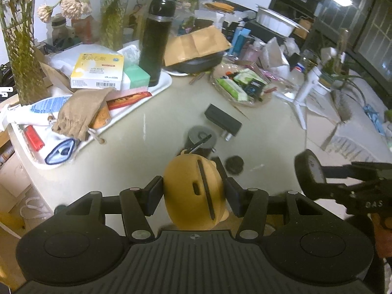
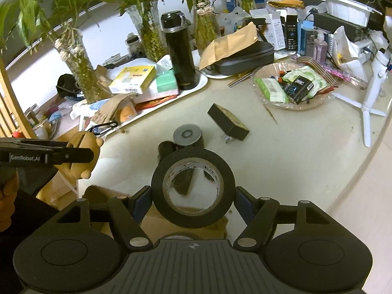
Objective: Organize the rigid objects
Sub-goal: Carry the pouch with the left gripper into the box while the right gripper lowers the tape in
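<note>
my left gripper [image 1: 193,193] clamps a rounded, matte tan piggy bank [image 1: 194,191] with a coin slot, lifted above the pale table [image 1: 147,152]. my right gripper [image 2: 193,196] squeezes a glossy black tape roll [image 2: 193,188] on edge. only the right view shows the black carabiner [image 2: 103,126] on the bank.

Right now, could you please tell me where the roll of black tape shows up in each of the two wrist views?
Left wrist view: the roll of black tape sits at the right edge, seen nearly edge-on, held in the right gripper.
Right wrist view: the tape is low in the centre, facing the camera, clamped between that gripper's fingers.
Shared landmark: the black plug adapter lying on the table, above the tape in both pictures.
</note>
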Demonstrator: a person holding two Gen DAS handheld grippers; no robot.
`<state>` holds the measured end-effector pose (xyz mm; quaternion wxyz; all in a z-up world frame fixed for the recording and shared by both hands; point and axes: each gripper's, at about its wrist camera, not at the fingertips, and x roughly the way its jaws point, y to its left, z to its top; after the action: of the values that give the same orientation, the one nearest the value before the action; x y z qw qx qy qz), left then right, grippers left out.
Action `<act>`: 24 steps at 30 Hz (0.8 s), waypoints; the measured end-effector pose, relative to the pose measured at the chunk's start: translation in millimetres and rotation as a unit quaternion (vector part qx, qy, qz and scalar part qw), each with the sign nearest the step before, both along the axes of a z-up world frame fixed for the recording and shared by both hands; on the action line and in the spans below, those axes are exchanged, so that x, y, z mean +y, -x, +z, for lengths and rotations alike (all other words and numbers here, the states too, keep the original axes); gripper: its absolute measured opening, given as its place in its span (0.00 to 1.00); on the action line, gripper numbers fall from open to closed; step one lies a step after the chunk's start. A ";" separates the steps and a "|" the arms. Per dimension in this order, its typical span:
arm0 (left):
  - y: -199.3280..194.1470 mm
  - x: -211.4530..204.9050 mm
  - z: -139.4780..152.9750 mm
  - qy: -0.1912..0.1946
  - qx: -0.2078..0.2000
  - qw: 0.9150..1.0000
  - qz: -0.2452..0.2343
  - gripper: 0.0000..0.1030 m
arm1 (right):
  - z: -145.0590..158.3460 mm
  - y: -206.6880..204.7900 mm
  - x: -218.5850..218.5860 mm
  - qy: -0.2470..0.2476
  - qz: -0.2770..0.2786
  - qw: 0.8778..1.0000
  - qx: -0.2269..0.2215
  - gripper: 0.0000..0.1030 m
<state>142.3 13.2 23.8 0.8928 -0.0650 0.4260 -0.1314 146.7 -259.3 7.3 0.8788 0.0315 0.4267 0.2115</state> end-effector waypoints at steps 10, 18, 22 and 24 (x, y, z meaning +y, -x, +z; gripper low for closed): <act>33.9 -7.4 -9.3 -0.006 0.016 1.000 -0.021 0.52 | -4.9 25.8 4.9 -0.006 0.011 1.000 0.011 0.72; 44.2 -12.6 -32.1 -0.017 0.052 0.998 -0.031 0.52 | -21.3 39.1 18.1 0.002 0.034 0.999 0.032 0.72; 44.6 -13.6 -40.6 -0.021 0.064 0.997 -0.031 0.52 | -33.8 41.5 24.7 0.011 0.048 0.998 0.043 0.72; 44.5 -12.9 -42.9 -0.023 0.067 0.997 -0.031 0.52 | -40.2 40.3 25.8 0.015 0.048 0.997 0.051 0.72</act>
<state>97.7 0.2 -19.1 0.8589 -0.0403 0.4897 -0.1442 106.3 -233.4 -32.9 0.8453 0.0082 0.4748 0.2449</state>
